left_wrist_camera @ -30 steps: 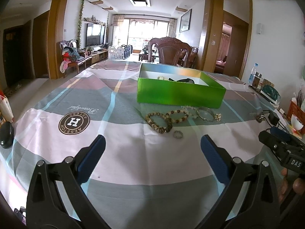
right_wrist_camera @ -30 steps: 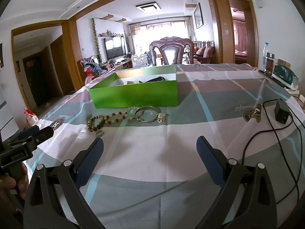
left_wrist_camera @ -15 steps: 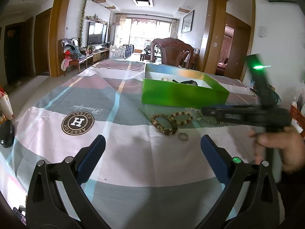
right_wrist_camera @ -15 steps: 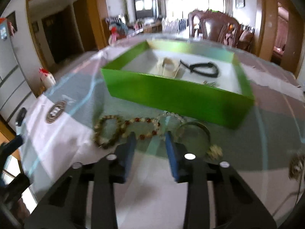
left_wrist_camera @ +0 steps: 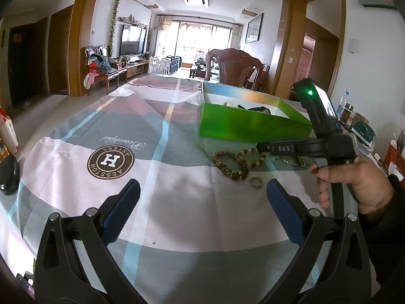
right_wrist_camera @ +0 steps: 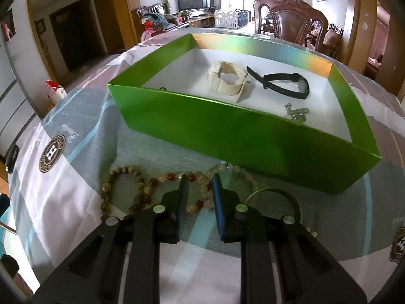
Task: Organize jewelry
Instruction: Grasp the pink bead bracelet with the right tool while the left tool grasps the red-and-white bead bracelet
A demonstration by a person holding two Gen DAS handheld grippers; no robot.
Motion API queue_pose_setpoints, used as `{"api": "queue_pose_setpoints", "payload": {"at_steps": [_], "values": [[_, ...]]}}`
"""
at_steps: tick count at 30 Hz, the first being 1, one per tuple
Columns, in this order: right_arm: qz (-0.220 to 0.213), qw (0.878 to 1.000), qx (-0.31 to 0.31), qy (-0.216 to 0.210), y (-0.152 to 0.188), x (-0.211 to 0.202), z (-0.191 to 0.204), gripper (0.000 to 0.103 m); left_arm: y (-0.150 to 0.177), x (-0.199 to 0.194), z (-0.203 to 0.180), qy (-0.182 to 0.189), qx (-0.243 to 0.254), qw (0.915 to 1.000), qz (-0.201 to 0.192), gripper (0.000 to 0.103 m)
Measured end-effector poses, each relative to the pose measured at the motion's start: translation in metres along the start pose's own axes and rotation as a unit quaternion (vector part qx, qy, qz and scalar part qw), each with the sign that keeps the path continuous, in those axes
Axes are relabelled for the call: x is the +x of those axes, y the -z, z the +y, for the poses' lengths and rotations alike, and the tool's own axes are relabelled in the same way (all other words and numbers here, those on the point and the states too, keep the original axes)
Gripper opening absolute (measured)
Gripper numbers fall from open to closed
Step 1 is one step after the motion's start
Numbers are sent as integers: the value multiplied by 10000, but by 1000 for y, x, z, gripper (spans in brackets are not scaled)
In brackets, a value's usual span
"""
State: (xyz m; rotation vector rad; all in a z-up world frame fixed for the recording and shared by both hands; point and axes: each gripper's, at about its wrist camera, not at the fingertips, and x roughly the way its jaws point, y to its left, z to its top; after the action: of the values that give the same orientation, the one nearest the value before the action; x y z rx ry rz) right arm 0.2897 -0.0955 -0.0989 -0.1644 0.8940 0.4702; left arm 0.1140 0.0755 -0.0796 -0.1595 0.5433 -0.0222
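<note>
A green box [right_wrist_camera: 240, 131] stands on the checked tablecloth, holding a cream watch [right_wrist_camera: 227, 78], a black watch [right_wrist_camera: 286, 81] and a silver chain [right_wrist_camera: 297, 112]. In front of it lie a brown bead bracelet [right_wrist_camera: 106, 195], a red-and-cream bead bracelet [right_wrist_camera: 162, 178], a pale bead strand [right_wrist_camera: 238, 169] and a silver bangle [right_wrist_camera: 276, 191]. My right gripper [right_wrist_camera: 200, 178] points down at the table, its jaws closing with the red-and-cream strand between them and a gap still showing. The left wrist view shows it [left_wrist_camera: 260, 148] over the beads [left_wrist_camera: 227, 169] beside a small ring [left_wrist_camera: 255, 182]. My left gripper [left_wrist_camera: 202, 186] hangs open and empty over bare cloth.
A person's hand [left_wrist_camera: 359, 179] holds the right gripper's handle. A black rounded object [left_wrist_camera: 8, 174] sits at the table's left edge. Bottles and boxes [left_wrist_camera: 364, 129] crowd the right edge. A carved wooden chair [left_wrist_camera: 233, 68] stands behind the box.
The right gripper swung in from the table's right side to the jewelry, tipped downward, and its jaws went from wide apart to narrow around the red-and-cream bracelet. The left gripper stayed put.
</note>
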Motion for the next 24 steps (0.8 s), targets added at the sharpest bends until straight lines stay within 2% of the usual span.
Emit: {"api": "queue_pose_setpoints", "payload": {"at_steps": [3,5,10,12,16,17,21,24], "values": [[147,9999,-58,23,-2,10,1,21,0,2,0,35,-32,10000,30,99],[149,9998,-91,75,0,11,2,8,0,3,1,23,-27,10000,38,99],[-313,9989,255,-233,-2,-20,-12,8,-3,5,2,8,30,10000,79,99],[-549,9958,498,-543,-1,-40,-22,8,-6,8,-2,34,159,9998,116,99],[-1013,9842,952,-1097,11,-81,-43,8,-19,25,-31,321,996,9939,345,99],[-1099,9816,1038,-1163,15,-88,-46,8,-23,32,-41,369,1251,9905,431,99],[-1311,9731,1313,-1365,37,-117,-59,8,-37,57,-91,676,2417,9656,680,96],[-1352,9703,1450,-1389,57,-132,-68,8,-44,89,-119,866,3013,9430,1116,67]]}}
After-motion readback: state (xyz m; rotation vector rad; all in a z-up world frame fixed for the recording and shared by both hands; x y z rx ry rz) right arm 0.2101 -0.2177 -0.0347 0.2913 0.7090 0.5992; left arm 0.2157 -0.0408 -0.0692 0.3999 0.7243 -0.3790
